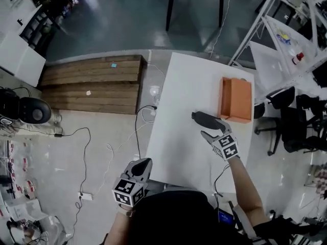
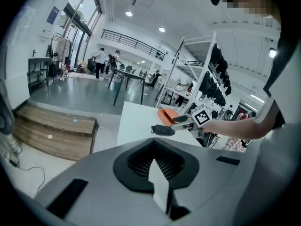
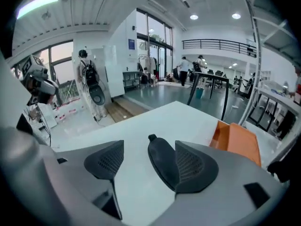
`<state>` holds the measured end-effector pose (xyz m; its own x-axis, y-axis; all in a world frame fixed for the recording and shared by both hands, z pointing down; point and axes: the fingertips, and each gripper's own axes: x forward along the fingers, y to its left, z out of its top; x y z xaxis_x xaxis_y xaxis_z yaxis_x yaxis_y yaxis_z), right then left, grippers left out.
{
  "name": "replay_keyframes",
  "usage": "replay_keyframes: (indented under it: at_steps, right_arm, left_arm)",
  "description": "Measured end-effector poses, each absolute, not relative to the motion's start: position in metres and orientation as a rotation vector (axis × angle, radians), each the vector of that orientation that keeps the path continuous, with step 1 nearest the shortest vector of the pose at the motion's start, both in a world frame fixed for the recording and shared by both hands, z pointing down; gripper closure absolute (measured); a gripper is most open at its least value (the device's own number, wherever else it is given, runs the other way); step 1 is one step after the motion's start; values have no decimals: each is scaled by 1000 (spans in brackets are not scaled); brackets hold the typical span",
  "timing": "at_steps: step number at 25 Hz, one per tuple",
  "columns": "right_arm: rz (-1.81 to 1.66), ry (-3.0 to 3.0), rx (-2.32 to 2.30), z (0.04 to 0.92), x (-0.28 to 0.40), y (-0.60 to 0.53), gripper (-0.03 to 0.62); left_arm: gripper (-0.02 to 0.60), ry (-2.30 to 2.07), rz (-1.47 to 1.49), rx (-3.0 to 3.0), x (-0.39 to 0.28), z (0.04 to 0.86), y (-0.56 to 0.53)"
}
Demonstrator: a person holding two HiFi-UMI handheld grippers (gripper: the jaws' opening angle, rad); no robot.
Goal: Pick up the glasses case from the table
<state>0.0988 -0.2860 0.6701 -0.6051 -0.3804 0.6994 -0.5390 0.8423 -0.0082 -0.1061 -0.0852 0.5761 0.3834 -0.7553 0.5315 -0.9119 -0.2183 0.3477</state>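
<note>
The dark oval glasses case (image 1: 203, 118) lies on the white table (image 1: 179, 86) just in front of an orange box (image 1: 236, 98). My right gripper (image 1: 210, 127) is open around the case's near end. In the right gripper view the case (image 3: 161, 164) lies between the jaws of the right gripper (image 3: 149, 149), close against the right pad (image 3: 193, 166), with bare table between it and the left pad (image 3: 106, 159). My left gripper (image 1: 144, 163) hangs shut and holds nothing beyond the table's near left corner. The left gripper view shows the case (image 2: 163, 130) and the right gripper (image 2: 181, 121) far ahead.
A wooden platform (image 1: 92, 83) lies on the floor left of the table, with cables (image 1: 110, 152) trailing beside it. A black office chair (image 1: 291, 121) and a white shelving rack (image 1: 278, 40) stand to the right. The legs of a dark table (image 1: 171, 4) stand beyond.
</note>
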Motion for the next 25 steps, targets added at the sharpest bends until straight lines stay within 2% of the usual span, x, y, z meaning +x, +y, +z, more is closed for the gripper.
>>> replay_keyframes:
  at_steps: [8,25]
  right_arm:
    - [188,-2125,520,743,87,-319,227]
    - [-62,-1856,454,782,87,-344,218]
  left_arm:
    - [565,-1515,322,1907,-130,586,-65]
    - [565,-1551,323,1845,-148,586,-48]
